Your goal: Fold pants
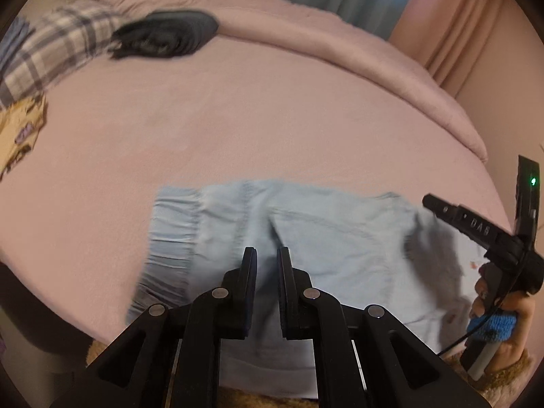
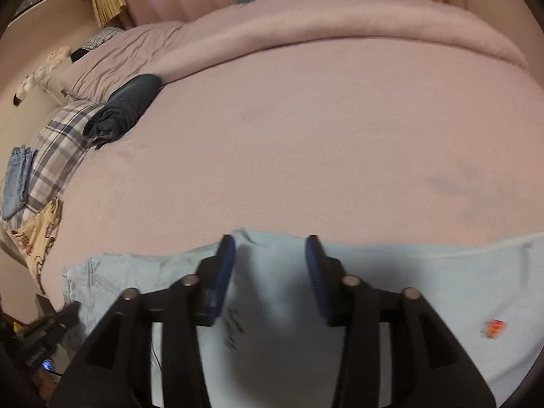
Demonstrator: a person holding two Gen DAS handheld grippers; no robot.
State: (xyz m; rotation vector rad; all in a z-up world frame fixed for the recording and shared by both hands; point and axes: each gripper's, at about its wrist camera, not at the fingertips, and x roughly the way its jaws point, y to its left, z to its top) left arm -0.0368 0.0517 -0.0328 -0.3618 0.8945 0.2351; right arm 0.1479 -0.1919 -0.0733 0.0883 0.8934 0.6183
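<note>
Over on the far left of the bed [image 1: 238, 119] there's a pile of other laundry: a plaid piece [image 1: 57, 54] with a dark folded garment [image 1: 166, 35] on top, parked well away, probably so the middle stays free as a work surface. Pants [image 1: 340, 238] are the light blue ones, spread flat along the near edge, elastic waistband to the left.

Left gripper [image 1: 266, 255] hovers over the seat area with only a narrow gap between its fingers, nothing pinched. Right gripper [image 2: 270, 248] sits over the leg end, fingers spread wide, also empty. My guess is both are lining up for a fold grab.

Writing: "DAS" reads on the right gripper's finger in the left view. Dark scrawl on the fabric is too blurry.
</note>
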